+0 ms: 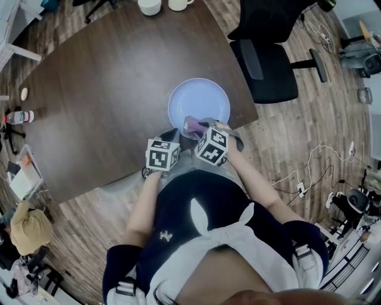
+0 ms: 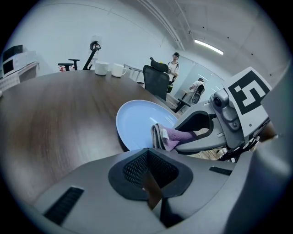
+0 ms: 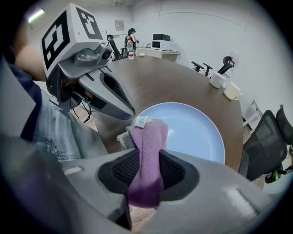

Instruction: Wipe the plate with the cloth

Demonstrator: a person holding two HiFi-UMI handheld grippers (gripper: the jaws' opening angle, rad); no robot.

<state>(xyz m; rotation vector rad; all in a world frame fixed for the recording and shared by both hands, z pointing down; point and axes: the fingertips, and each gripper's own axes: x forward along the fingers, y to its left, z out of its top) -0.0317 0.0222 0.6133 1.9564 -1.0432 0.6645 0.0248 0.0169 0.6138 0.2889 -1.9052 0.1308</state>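
A pale blue plate (image 1: 199, 101) (image 2: 136, 122) (image 3: 194, 130) lies near the front edge of the dark wooden table (image 1: 107, 95). My right gripper (image 1: 201, 127) (image 3: 147, 157) is shut on a folded purple cloth (image 1: 194, 125) (image 3: 149, 139) (image 2: 173, 136) with a small white tag. It holds the cloth over the plate's near rim. My left gripper (image 1: 170, 134) (image 2: 147, 154) hovers just left of it, beside the plate's near-left rim, jaws together with nothing between them. Whether the cloth touches the plate is unclear.
Two white mugs (image 1: 149, 6) (image 2: 101, 68) stand at the table's far end. A black office chair (image 1: 265, 65) is at the right side of the table. A bottle (image 1: 18, 117) sits at the table's left edge. Cables lie on the wooden floor (image 1: 309, 173).
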